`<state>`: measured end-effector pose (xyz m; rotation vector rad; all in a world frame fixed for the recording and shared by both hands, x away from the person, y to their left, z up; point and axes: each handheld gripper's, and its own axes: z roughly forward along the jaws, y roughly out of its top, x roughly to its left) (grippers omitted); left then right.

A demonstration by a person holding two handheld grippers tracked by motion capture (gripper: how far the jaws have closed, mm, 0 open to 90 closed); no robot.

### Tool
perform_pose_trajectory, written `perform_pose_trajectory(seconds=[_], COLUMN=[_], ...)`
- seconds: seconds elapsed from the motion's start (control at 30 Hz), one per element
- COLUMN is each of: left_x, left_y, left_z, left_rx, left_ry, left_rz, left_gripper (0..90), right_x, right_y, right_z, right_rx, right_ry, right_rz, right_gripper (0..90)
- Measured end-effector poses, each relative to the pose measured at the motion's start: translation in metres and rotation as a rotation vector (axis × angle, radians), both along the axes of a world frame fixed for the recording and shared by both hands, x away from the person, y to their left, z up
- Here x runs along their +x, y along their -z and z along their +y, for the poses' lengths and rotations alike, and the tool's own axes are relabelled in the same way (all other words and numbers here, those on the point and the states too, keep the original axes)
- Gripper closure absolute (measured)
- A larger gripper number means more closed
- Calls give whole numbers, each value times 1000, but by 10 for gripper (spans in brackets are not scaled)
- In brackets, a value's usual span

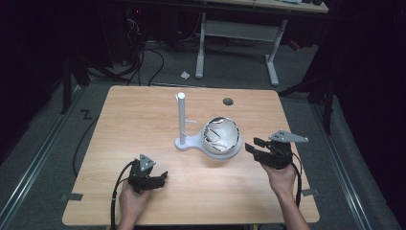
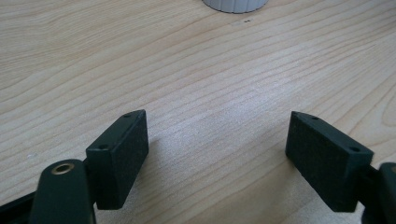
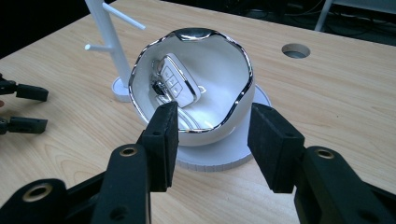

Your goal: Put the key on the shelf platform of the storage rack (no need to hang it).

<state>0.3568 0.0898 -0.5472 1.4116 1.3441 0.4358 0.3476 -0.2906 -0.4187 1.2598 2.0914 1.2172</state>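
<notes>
A person's two hands hold handheld grippers over a light wooden table (image 1: 143,115), seen from the high view. At centre frame stands a white bowl (image 1: 221,136) with a silvery wavy rim, tilted on a round white base that also carries a slim white post (image 1: 182,117) with short pegs. Inside the bowl, in the right gripper view, lies a white car key fob (image 3: 177,84) with dark buttons, resting against the bowl's inner wall in the upper middle of that frame. The right gripper (image 1: 256,146), at right of centre in the high view, sits just beside the bowl and points at it; its jaws stand moderately wide with nothing between the pads, which frame the bowl's near rim in its own view without touching it. The left gripper (image 1: 163,176), lower left of centre in the high view, rests low over bare tabletop, well apart from the bowl, its jaws spread wide and holding nothing. A round cable hole (image 1: 228,101) marks the table's far edge, upper right of the post.
</notes>
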Motion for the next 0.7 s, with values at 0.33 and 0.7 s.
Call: perform_pose_trajectory(seconds=[0.33,0.7], left_x=[0,0], left_y=[0,0], left_z=[0,0], left_rx=[1,2], left_ry=[-1,-1], left_rz=[-1,-1], left_gripper=[216,216], right_x=[-12,-19], right_y=[10,22], right_z=[-6,-5], right_rx=[49,75], right_ry=[11,11], right_rz=[6,15], right_gripper=[533,535])
